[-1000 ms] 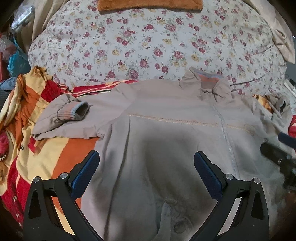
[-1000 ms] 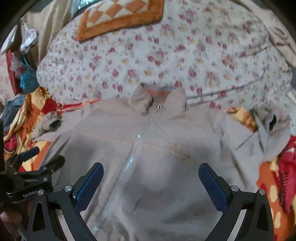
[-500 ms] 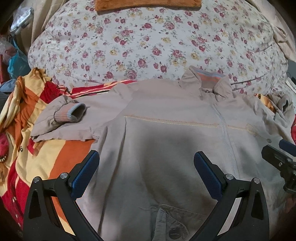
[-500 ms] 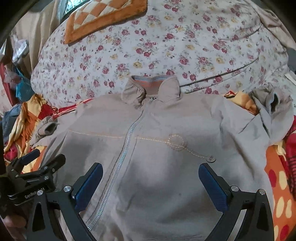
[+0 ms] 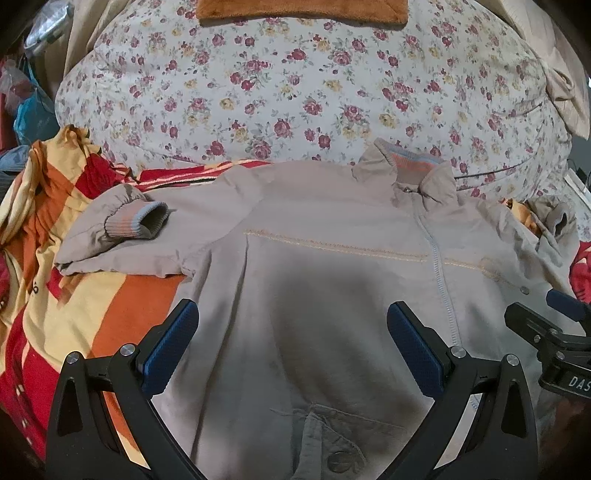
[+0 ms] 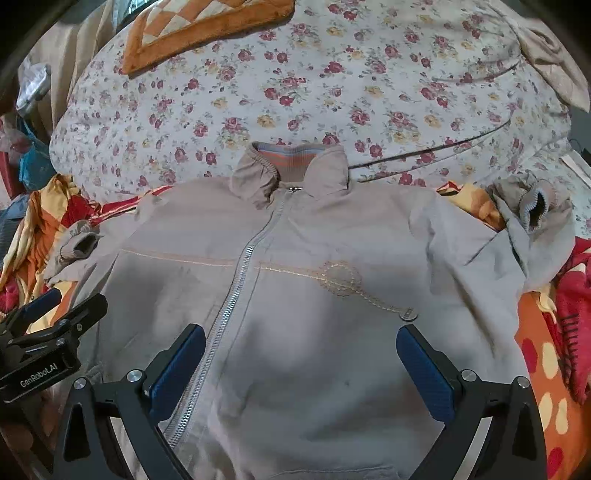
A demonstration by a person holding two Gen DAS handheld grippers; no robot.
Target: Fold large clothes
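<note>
A beige zip jacket lies flat, front up and zipped, collar away from me. It also shows in the right wrist view. Its left sleeve is folded back with the ribbed cuff on the sleeve. The right sleeve bunches with its cuff at the far right. My left gripper is open and empty above the jacket's left half. My right gripper is open and empty above the right half. Each gripper shows at the edge of the other's view.
The jacket rests on a red, orange and yellow blanket. A floral duvet is heaped behind the collar, with an orange mat on top. Bags and clutter sit at the far left.
Both grippers have drawn back and risen a little over the jacket, so more of its lower front and pocket shows. The jacket lies smoother. The jaws stay open.
</note>
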